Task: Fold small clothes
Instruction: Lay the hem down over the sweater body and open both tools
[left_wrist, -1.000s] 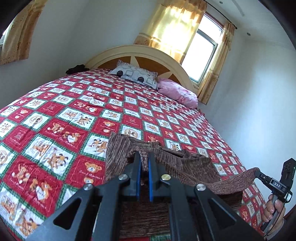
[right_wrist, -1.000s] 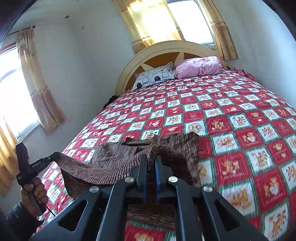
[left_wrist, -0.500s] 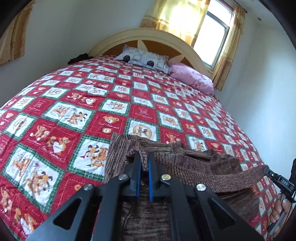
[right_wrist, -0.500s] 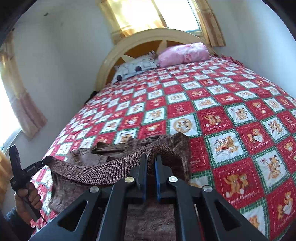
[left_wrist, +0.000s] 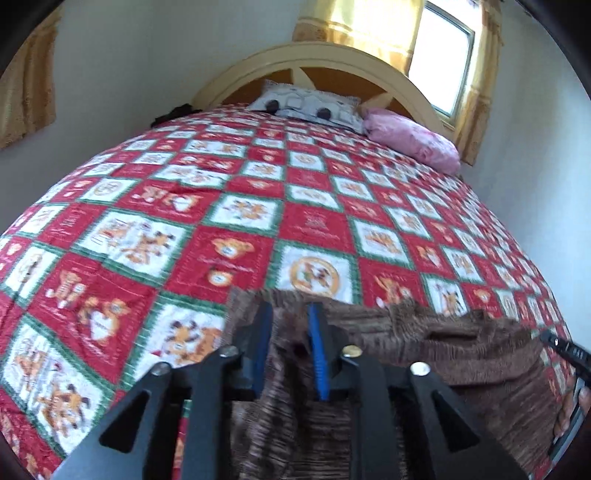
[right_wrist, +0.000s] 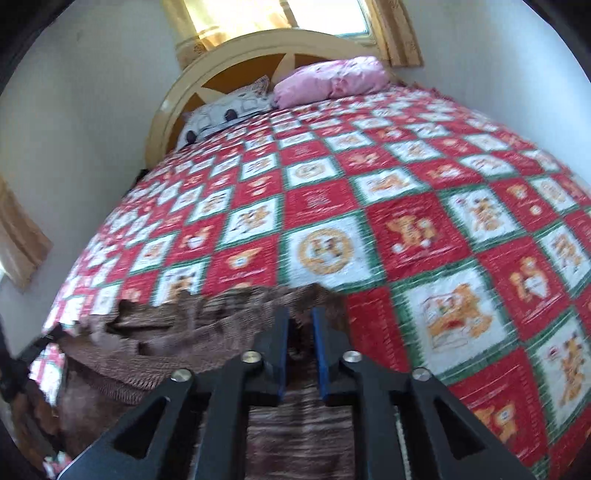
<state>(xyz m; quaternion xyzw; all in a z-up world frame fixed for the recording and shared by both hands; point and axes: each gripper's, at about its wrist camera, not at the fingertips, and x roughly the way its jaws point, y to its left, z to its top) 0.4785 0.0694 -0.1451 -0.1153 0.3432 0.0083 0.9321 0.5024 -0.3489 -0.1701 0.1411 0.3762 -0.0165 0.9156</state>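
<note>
A brown knitted garment (left_wrist: 424, 343) lies on the red and white patchwork quilt (left_wrist: 258, 206), folded over itself at the near edge of the bed. It also shows in the right wrist view (right_wrist: 184, 325). My left gripper (left_wrist: 288, 325) sits low over its left end, its blue pads parted with cloth showing in the gap. My right gripper (right_wrist: 299, 325) sits over its right end, pads also parted. The right gripper's tip shows at the right edge of the left wrist view (left_wrist: 565, 350).
A grey patterned pillow (left_wrist: 306, 103) and a pink pillow (left_wrist: 410, 138) lie at the curved wooden headboard (left_wrist: 325, 62). A window with yellow curtains (left_wrist: 439, 55) is behind it. Walls close in on both sides of the bed.
Both grippers have come down and forward to the quilt with the garment's edge, folding it over. Both pairs of pads have parted from their shut grip on the cloth.
</note>
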